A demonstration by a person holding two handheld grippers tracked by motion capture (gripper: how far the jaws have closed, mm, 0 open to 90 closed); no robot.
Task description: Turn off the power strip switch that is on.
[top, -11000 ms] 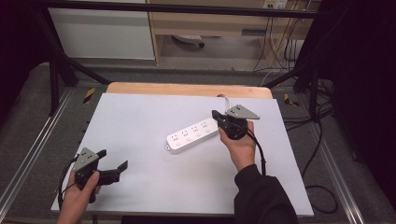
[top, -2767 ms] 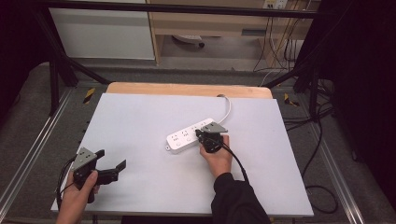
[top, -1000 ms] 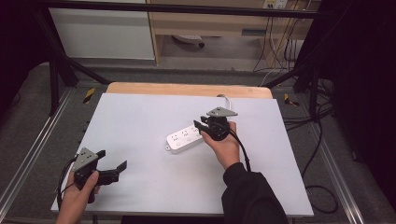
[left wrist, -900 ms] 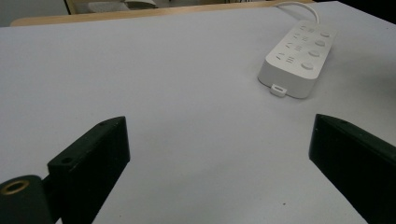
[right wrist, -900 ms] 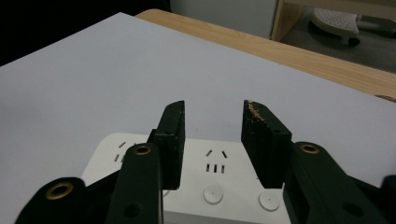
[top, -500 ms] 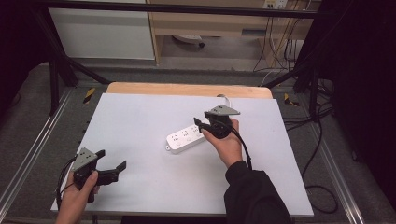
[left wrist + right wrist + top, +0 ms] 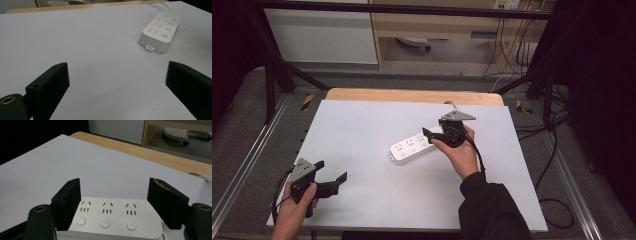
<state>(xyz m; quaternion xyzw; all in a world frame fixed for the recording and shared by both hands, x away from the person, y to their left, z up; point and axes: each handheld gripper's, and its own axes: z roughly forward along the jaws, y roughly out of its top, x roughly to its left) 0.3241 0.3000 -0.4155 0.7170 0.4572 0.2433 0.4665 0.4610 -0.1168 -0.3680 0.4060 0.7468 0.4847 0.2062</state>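
The right claw (image 7: pixel 113 203) has just been opening; its jaws straddle the strip (image 7: pixel 417 146), pads apart from it. The left claw (image 7: pixel 117 90) gapes wide over bare sheet (image 7: pixel 362 130).

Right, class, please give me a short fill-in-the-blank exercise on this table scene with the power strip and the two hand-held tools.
1. The white plastic power strip has ____ round buttons in a row.
2. The right tool has its black jaws set on either side of the ____.
3. The left tool rests near the table's front-left corner with its jaws ____.
4. The power strip lies on a ____ table sheet.

Missing words: three; power strip; open; white
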